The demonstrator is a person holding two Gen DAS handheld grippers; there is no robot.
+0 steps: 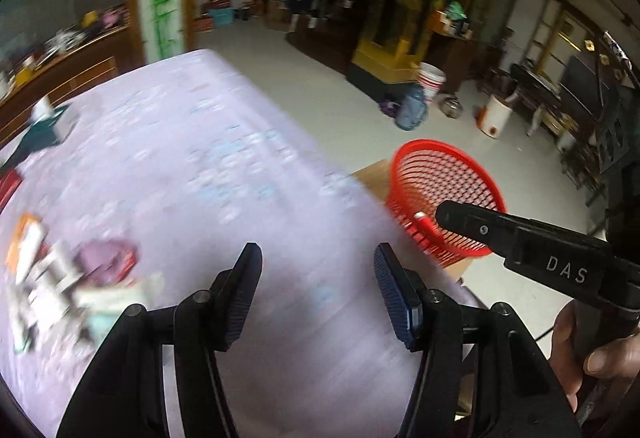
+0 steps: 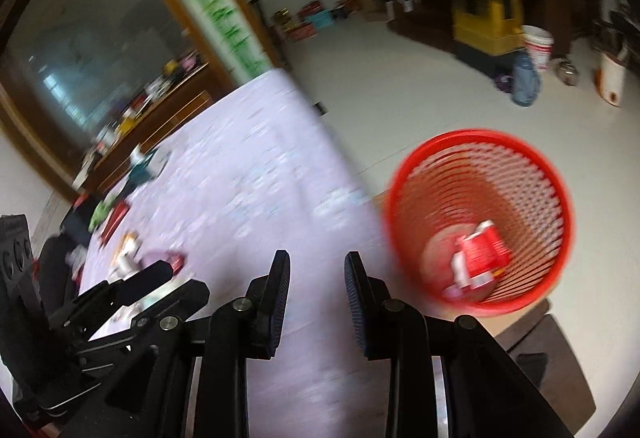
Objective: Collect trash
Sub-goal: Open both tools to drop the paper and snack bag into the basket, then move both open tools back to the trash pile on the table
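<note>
The left claw (image 1: pixel 318 292) is spread wide, its ribbed fingers (image 1: pixel 243 298) well apart with nothing between them, held over the near part of the worktop (image 1: pixel 208 166). The right claw (image 2: pixel 316 304) is also parted and empty, near the worktop's right edge. In the left wrist view it reaches in from the right, gripped by a hand (image 1: pixel 592 354) at its handle.

The basket (image 2: pixel 478 218) stands right of the table (image 2: pixel 256 198); cartons (image 2: pixel 480 258), seemingly, lie in it.
</note>
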